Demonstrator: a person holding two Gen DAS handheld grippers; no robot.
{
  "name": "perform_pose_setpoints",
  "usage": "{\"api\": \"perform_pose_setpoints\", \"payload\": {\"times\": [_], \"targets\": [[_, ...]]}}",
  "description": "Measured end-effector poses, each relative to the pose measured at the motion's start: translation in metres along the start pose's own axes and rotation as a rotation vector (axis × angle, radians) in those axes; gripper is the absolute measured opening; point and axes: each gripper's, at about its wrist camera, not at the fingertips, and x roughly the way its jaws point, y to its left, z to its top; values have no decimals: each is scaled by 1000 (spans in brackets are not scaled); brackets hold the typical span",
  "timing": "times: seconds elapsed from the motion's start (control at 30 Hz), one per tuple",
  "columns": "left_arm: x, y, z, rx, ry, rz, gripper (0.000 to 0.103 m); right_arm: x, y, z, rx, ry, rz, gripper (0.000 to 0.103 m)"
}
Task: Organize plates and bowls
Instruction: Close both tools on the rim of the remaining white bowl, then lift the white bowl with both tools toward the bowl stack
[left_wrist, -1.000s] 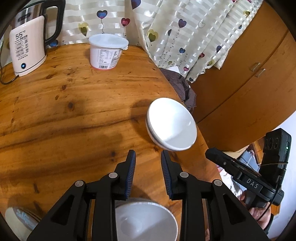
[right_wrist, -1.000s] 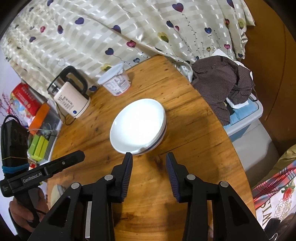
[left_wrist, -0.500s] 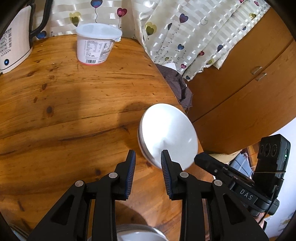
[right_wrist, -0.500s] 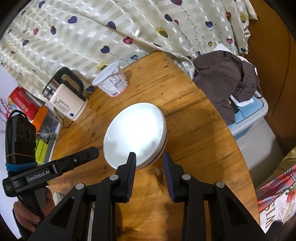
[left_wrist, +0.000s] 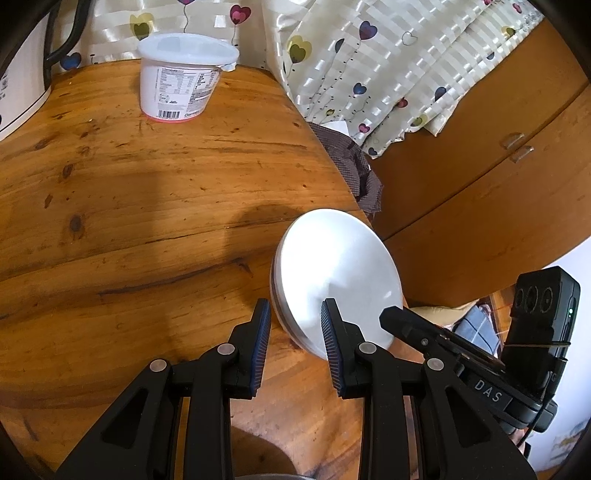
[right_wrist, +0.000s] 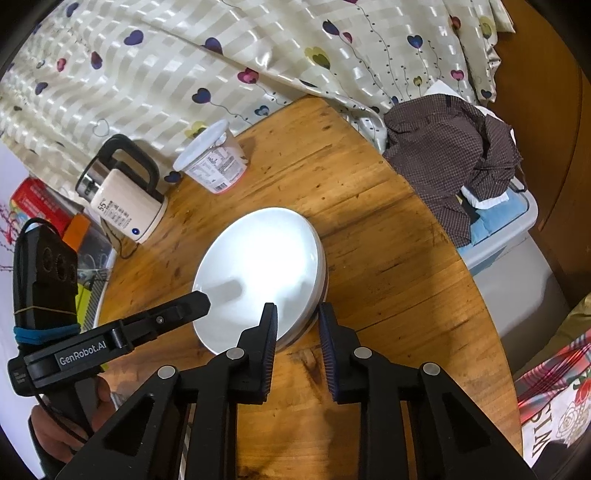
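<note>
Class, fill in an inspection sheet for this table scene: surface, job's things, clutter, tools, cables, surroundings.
Surface: round wooden table, knotty.
Job's things: stacked white bowls, near the table edge.
Clutter: lidded yogurt tub; kettle.
Tools: left tool open, straddling the bowls' rim; right tool open, straddling the rim opposite.
Cables: kettle cord; the tools' own leads.
Surroundings: heart-print curtain; brown shirt on a plastic bin; wooden cabinet.

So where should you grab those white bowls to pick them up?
Probably by the rim. The stacked white bowls are wide and smooth, so only the thin edge fits between the fingers. The right tool already straddles the near rim, one finger inside, one outside; the left tool does likewise from the opposite side. Neither has closed.
</note>
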Motion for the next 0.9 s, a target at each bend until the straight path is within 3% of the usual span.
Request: {"api": "perform_pose_setpoints", "payload": {"times": [0.9], "targets": [[-28,-11,-15,42,-49,9,29,-29,21,-10,-37,-37,-5,21]]}}
